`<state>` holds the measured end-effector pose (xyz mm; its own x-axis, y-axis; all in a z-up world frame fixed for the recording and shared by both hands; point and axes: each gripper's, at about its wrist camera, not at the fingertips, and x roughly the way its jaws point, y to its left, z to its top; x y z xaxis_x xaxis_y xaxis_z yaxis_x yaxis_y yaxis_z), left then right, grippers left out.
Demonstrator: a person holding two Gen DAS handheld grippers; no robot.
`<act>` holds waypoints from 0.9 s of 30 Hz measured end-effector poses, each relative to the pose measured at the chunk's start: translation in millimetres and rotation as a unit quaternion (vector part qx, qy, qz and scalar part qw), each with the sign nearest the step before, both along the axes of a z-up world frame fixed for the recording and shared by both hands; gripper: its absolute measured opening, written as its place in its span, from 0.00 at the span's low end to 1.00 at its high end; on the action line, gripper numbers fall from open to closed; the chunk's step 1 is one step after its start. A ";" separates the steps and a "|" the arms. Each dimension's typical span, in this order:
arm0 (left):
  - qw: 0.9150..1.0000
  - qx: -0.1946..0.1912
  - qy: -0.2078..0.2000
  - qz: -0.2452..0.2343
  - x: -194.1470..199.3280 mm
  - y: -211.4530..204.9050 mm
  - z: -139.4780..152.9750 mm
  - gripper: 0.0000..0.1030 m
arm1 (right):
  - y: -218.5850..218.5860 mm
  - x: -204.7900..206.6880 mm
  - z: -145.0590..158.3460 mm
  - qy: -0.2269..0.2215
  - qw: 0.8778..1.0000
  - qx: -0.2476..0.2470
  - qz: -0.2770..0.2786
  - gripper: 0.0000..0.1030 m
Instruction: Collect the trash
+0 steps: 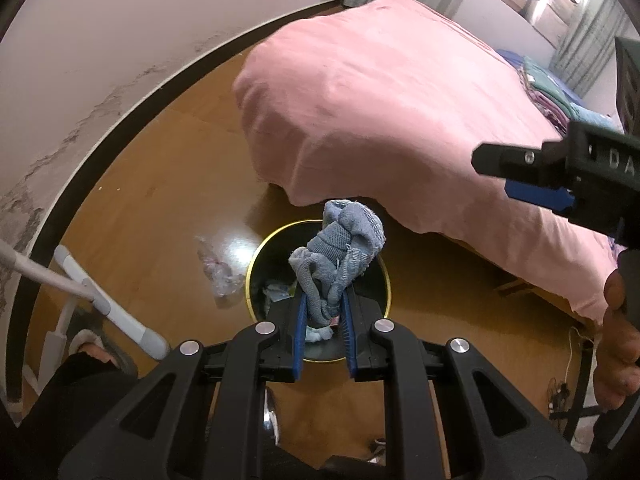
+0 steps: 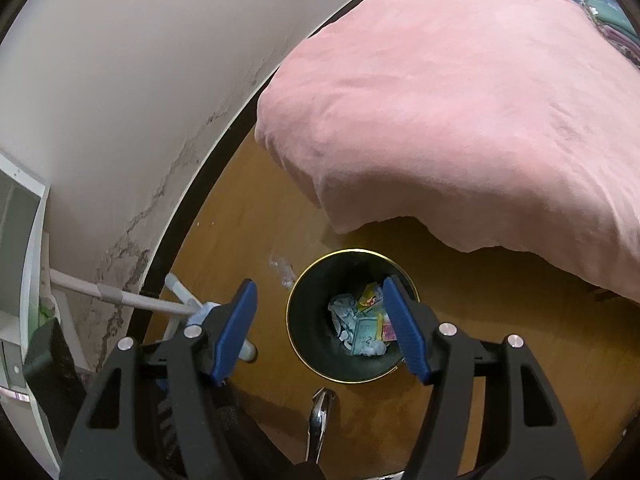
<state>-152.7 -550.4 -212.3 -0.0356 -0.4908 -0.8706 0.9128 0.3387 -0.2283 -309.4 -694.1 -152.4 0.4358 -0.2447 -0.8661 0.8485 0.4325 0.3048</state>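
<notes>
My left gripper [image 1: 324,300] is shut on a crumpled blue-grey cloth [image 1: 340,256] and holds it directly above a black trash bin with a gold rim [image 1: 256,264]. The bin [image 2: 308,320] stands on the wooden floor and holds paper scraps and colourful wrappers [image 2: 362,326]. My right gripper [image 2: 320,300] is open and empty, hovering above the bin; it also shows at the right edge of the left wrist view [image 1: 520,176]. A clear plastic wrapper [image 1: 218,268] lies on the floor left of the bin and shows in the right wrist view too [image 2: 282,268].
A bed with a pink cover [image 1: 400,100] overhangs the floor just behind the bin. A white pole with a grey handle [image 1: 104,304] leans at the left by the stained wall [image 1: 80,60]. A white shelf [image 2: 20,240] stands far left. Cables [image 1: 568,392] lie at right.
</notes>
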 end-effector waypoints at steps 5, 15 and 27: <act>1.000 -0.006 0.009 -0.020 -12.5 -14.1 1.4 0.15 | -5.7 -13.8 11.2 -0.011 1.000 -0.012 -0.023 0.63; 0.999 -0.033 0.007 -0.019 -15.6 -18.1 21.8 0.66 | -3.4 -29.0 41.5 -0.024 0.998 -0.048 -0.042 0.68; 0.992 -0.065 -0.099 0.029 23.6 60.7 133.6 0.89 | 47.7 6.5 123.6 -0.053 0.990 -0.124 0.028 0.77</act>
